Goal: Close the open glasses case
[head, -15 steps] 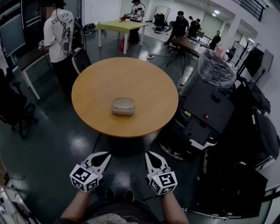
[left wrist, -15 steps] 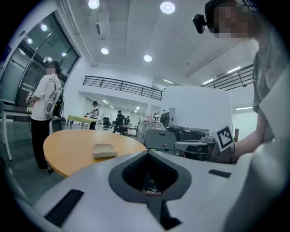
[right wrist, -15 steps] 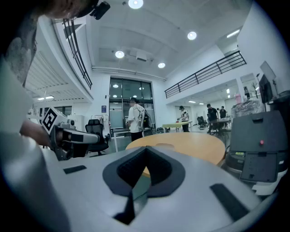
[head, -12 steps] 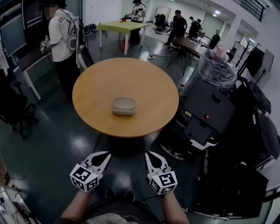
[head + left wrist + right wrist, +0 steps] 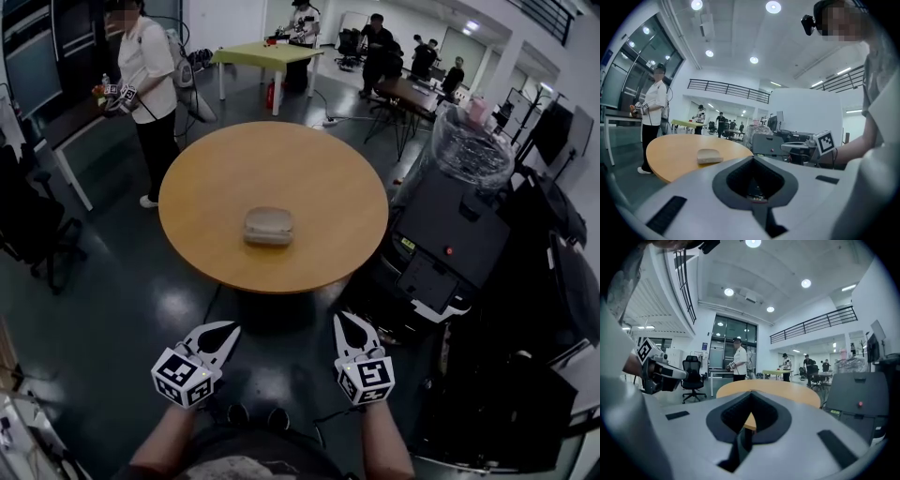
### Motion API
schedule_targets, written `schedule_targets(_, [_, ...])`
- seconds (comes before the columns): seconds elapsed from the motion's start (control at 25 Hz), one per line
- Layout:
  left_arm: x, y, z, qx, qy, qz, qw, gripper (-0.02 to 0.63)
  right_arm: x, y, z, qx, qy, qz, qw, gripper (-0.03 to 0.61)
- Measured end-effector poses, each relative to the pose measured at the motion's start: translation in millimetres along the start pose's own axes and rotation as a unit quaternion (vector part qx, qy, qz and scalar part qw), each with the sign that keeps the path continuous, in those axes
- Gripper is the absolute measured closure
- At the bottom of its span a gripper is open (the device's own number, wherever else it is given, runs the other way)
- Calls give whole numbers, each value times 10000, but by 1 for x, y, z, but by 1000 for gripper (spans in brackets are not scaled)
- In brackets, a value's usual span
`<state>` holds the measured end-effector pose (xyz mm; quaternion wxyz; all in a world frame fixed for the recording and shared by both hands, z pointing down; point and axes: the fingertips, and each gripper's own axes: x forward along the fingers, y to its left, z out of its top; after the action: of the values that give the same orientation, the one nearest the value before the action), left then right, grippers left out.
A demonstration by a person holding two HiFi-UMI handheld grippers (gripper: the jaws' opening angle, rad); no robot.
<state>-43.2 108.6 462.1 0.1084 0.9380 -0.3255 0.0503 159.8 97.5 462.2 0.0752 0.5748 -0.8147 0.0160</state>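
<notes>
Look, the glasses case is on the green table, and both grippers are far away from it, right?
Not quite. The glasses case sits on the round wooden table, not the green one, as the head view shows. The left gripper and right gripper are indeed far away from it.

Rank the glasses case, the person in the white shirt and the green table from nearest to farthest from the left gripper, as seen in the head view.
1. Glasses case, middle of the round table, ahead of the left gripper.
2. Person in the white shirt, beyond the table, far left.
3. Green table, at the room's back.
</notes>
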Motion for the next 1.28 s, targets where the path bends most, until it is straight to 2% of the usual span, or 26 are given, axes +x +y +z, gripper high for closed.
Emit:
schedule_targets(0.12, [2, 0, 1, 9, -5, 33, 10000, 606, -6, -10, 7, 99, -160, -144, 9997, 589])
schedule_targets(0.24, [6, 0, 1, -17, -13, 60, 10000, 606, -11, -5, 10, 309, -300, -44, 9991, 589])
schedule_targets(0.52, [17, -6, -2, 30, 30, 106, 9999, 606, -14, -1, -12, 497, -120, 153, 9986, 589])
schedule_targets(0.8, [23, -8, -5, 52, 21, 169, 9998, 606, -13, -14, -25, 449, 34, 216, 9988, 589])
schedule_targets(0.96, [28, 10, -7, -45, 8, 201, 9998, 606, -2, -19, -25, 518, 53, 116, 9986, 589])
schedule_targets(1.28, [63, 77, -11, -252, 172, 194, 9993, 606, 47, -32, -25, 509, 228, -158, 9983, 589])
